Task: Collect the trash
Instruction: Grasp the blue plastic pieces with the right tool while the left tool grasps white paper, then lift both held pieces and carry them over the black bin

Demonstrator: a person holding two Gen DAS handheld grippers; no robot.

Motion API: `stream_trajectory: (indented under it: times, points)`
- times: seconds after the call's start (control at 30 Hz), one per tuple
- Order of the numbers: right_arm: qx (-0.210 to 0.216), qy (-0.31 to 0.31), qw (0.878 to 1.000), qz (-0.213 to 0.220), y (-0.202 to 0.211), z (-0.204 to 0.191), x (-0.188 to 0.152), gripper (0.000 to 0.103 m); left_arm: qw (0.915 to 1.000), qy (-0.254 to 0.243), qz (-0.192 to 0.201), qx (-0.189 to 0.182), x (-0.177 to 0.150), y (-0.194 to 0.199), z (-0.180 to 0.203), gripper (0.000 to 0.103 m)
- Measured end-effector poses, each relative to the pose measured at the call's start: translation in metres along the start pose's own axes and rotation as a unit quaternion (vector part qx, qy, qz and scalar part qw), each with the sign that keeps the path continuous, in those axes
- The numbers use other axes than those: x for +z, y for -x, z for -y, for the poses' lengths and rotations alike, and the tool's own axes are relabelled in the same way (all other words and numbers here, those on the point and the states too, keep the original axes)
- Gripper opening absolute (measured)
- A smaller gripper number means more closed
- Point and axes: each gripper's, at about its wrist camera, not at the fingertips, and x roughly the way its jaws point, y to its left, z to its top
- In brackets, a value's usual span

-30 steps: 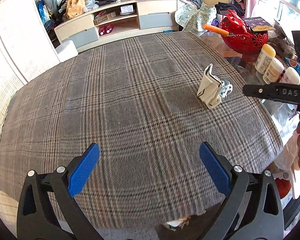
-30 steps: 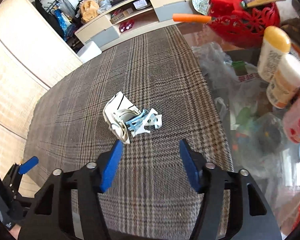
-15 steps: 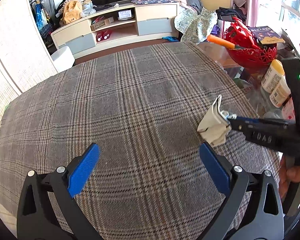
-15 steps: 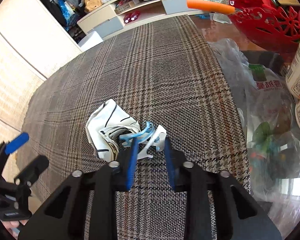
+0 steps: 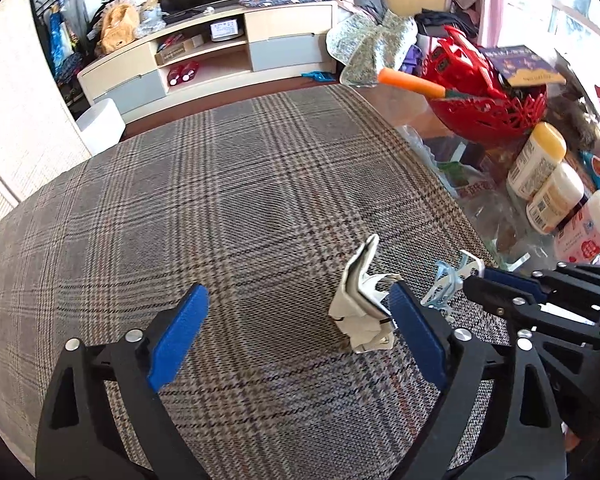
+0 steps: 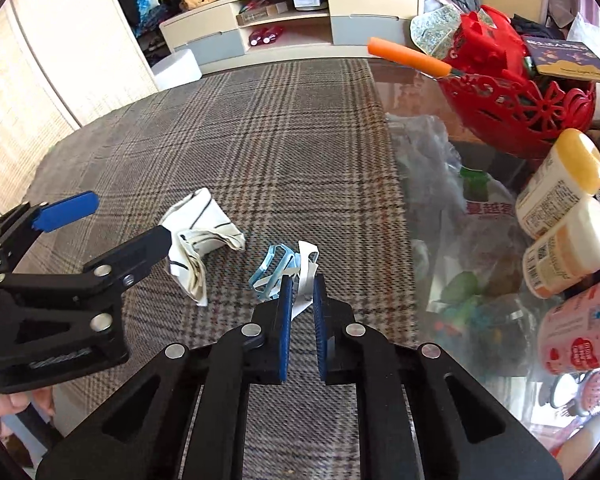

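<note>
Two scraps on plaid cloth (image 6: pixel 228 128): right gripper (image 6: pixel 300 280) clenched on blue-white strip (image 6: pixel 284 268); left gripper (image 5: pixel 296 308) spread wide, crumpled paper (image 5: pixel 360 312) against one finger. Thin pinch, likely to slip; paper easily nudged away.

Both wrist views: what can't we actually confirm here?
- Left wrist view: the right tool blocks where its tips meet the blue-and-white plastic scrap.
- Right wrist view: the left tool's near finger covers part of the crumpled white paper; contact unclear.
- Either view: no trash bin in frame.
- Right wrist view: bottle label print is too small to read.
</note>
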Motion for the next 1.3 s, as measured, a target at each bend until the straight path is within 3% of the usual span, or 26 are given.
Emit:
stream_trajectory:
  times: [0.13,0.23,0.27,0.3,0.53,0.73,1.03,1.3]
  points:
    - [0.0,0.003,1.0,-0.003,0.003,0.013,-0.005,0.012,0.9998,0.004,-0.011,-0.019,0.004,-0.016,0.008,0.073]
    - [0.002,-0.002,1.0,-0.005,0.002,0.022,-0.006,0.012,0.9992,0.001,-0.018,-0.035,0.005,-0.024,0.013,0.048]
    - [0.002,-0.002,1.0,-0.006,0.001,0.024,-0.007,0.012,0.9991,-0.001,-0.015,-0.039,0.006,-0.023,0.016,0.029]
    - [0.002,-0.002,1.0,-0.007,0.0,0.025,-0.008,0.012,0.9994,-0.005,-0.017,-0.031,0.006,-0.024,0.018,0.021]
    - [-0.005,-0.003,1.0,-0.006,0.012,0.017,-0.019,0.012,0.9992,-0.024,-0.019,-0.024,-0.01,-0.001,0.025,0.02]
    - [-0.014,0.01,1.0,0.004,0.054,-0.012,-0.04,0.012,0.9996,-0.019,0.003,-0.022,-0.042,0.071,0.014,0.02]
    - [-0.017,0.025,0.999,0.012,0.125,-0.061,-0.097,0.012,0.9993,0.006,0.023,-0.029,-0.12,0.174,-0.007,0.02]
    - [0.005,0.042,0.999,0.011,0.147,-0.095,-0.153,0.012,0.9982,0.036,0.021,-0.044,-0.195,0.202,-0.023,0.02]
